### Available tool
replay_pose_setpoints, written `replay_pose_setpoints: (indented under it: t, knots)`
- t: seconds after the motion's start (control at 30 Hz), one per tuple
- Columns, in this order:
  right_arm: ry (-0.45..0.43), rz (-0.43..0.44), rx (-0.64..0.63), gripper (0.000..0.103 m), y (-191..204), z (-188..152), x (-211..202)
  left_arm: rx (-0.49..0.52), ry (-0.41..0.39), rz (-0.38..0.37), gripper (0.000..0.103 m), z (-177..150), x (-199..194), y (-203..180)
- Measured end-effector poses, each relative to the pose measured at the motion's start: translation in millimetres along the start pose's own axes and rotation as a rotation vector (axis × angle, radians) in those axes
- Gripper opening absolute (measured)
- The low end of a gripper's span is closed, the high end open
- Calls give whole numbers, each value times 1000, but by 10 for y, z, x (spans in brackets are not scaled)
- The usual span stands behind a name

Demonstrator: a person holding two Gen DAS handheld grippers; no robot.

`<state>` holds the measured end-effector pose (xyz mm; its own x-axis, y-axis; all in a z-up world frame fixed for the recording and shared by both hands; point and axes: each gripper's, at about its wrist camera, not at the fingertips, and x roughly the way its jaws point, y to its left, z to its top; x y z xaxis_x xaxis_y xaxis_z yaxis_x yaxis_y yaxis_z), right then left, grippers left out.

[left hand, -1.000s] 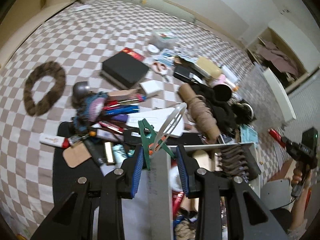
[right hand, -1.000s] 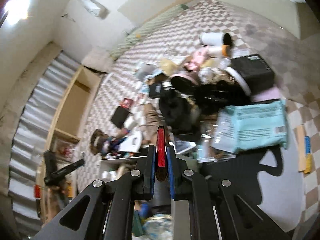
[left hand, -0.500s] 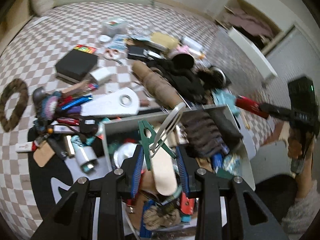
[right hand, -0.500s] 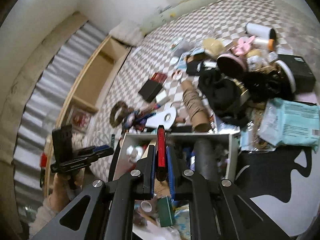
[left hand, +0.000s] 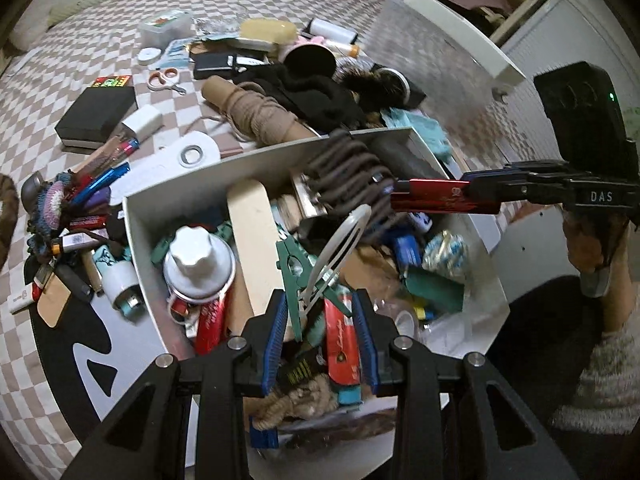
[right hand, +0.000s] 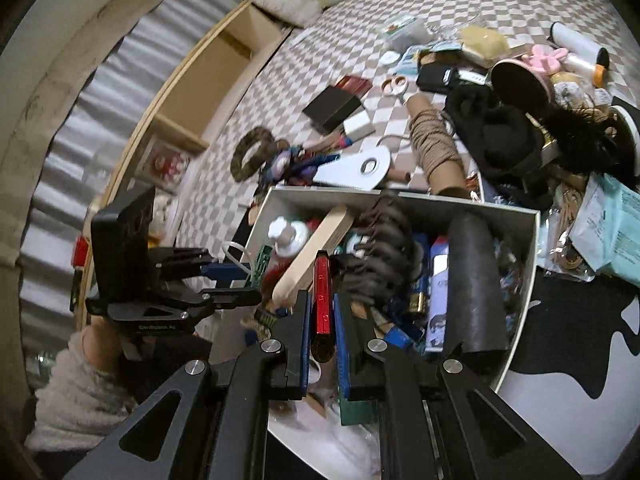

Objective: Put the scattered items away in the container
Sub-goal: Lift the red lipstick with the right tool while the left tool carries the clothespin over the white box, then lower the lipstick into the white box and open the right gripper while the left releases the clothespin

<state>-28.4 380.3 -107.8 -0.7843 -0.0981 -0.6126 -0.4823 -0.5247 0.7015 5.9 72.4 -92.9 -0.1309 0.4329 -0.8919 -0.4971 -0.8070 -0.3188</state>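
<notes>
Left wrist, "DAS" on right gripper [left hand: 460,196]

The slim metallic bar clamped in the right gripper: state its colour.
Glossy red, seen best in the right wrist view: the slim metallic bar sits between the right gripper fingers.

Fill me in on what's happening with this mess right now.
A person is tidying clutter from a checkered surface into a white container. The left hand-held gripper hangs over the container with a green clip and a white hair clip between its fingers. The right hand-held gripper is shut on a slim red item, also over the container. Much remains outside: scissors, a black box, pens.
</notes>
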Motion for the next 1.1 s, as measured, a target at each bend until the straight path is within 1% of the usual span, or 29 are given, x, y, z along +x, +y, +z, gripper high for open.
replay_pose_setpoints:
  t: [0.43,0.53,0.63,0.8,0.93,1.03,1.1]
  knots:
    - [64,-42,-53,12,50,-148,81,70,72,-8,33,-154,131,-163]
    - [69,-49,-69,12,87,-159,87,102,79,4,33,-142,160,-244]
    - [68,-50,-82,12,117,-148,88,116,72,-9,33,-112,148,-313]
    - [47,-53,-72,12,99,-138,41,139,80,-17,33,-115,166,-389]
    - [29,-56,-60,12,76,-130,0,148,93,-7,33,-134,202,-394]
    - [-16,-35,2,12,-6,-81,-66,148,99,0,33,-140,220,-383]
    - [-43,-45,26,12,-39,-46,-103,147,100,3,33,-136,226,-378]
